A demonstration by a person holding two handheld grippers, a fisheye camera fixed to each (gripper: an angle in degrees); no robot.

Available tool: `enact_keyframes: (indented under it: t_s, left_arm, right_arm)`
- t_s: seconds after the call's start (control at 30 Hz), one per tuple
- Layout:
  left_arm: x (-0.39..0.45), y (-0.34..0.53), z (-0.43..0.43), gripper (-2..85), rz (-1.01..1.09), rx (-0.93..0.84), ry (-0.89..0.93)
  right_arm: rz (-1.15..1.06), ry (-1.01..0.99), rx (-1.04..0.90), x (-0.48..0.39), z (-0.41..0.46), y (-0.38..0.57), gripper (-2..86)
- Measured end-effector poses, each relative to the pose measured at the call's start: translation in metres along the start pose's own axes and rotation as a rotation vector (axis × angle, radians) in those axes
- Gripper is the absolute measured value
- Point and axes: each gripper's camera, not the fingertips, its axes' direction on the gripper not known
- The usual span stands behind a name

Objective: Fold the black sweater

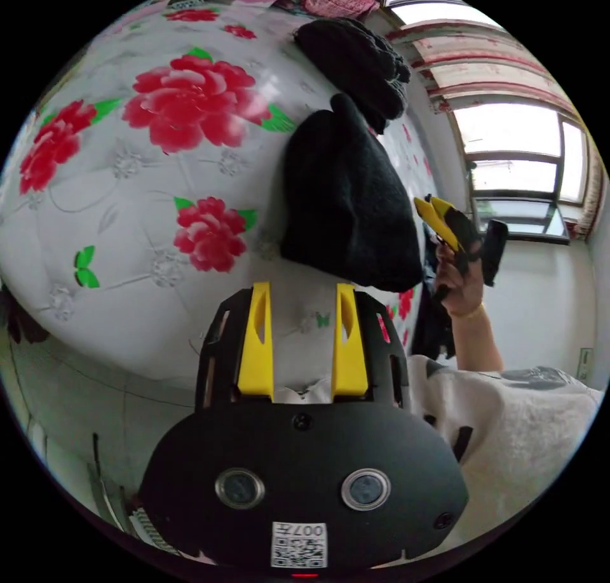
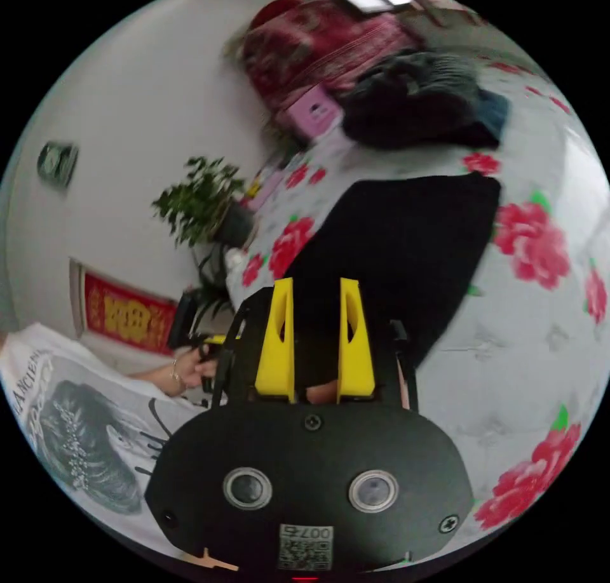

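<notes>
The black sweater [image 1: 346, 202] lies folded into a compact rectangle on a bed [image 1: 127, 240] covered with a white quilt printed with red flowers. In the left gripper view the left tool [image 1: 298, 291] hangs just short of the sweater's near edge, its two yellow jaws apart with only quilt between them, touching nothing. To the side of the sweater in that view the right tool [image 1: 438, 218] is held up in a hand [image 1: 460, 281], clear of the cloth; its yellow jaws look close together there. In the right gripper view the right tool [image 2: 316, 288] shows its jaws parted with a gap between them, the sweater [image 2: 406, 253] lying beyond and behind them rather than pinched. A second heap of dark clothes [image 1: 359, 62] sits past the sweater near the head of the bed, beside red bedding [image 2: 318, 43] and a pink box [image 2: 311, 110]. A leafy green plant [image 2: 200, 199] stands by the white wall next to the bed, and a window [image 1: 515, 157] lets in daylight in the left gripper view.
</notes>
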Motion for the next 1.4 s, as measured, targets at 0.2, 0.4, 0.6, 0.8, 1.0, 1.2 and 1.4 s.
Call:
enact_keyframes:
  t_s: [0.2, 0.4, 0.6, 0.8, 1.0, 1.2, 1.4]
  left_arm:
    - [-0.018, -0.029, 0.032, 20.6, 0.037, -0.102, 0.108]
    - [-0.045, -0.062, 0.054, 21.9, -0.034, -0.188, 0.148]
    - [-0.074, -0.07, 0.05, 19.9, -0.11, -0.224, 0.203]
    - [-0.083, -0.08, 0.031, 13.9, -0.059, -0.145, 0.156]
    - [-0.085, -0.115, -0.007, 8.0, 0.014, -0.064, 0.209]
    - [-0.016, -0.187, -0.068, 6.7, 0.198, 0.066, 0.369]
    - [0.125, -0.307, -0.169, 6.7, 0.489, 0.202, 0.36]
  right_arm:
    - [0.357, -0.02, 0.097, 0.136, -0.049, -0.017, 11.5]
    - [0.473, -0.016, 0.063, 0.2, -0.032, -0.059, 12.7]
    - [0.478, -0.107, 0.034, 0.228, -0.005, -0.079, 9.6]
    - [0.376, -0.167, 0.127, 0.217, -0.046, -0.043, 6.0]
    - [0.646, -0.393, 0.396, 0.227, -0.088, 0.071, 5.2]
    - [0.616, -0.629, 0.595, 0.188, -0.123, 0.063, 4.4]
    - [0.284, -0.687, 0.765, 0.112, -0.189, -0.069, 4.2]
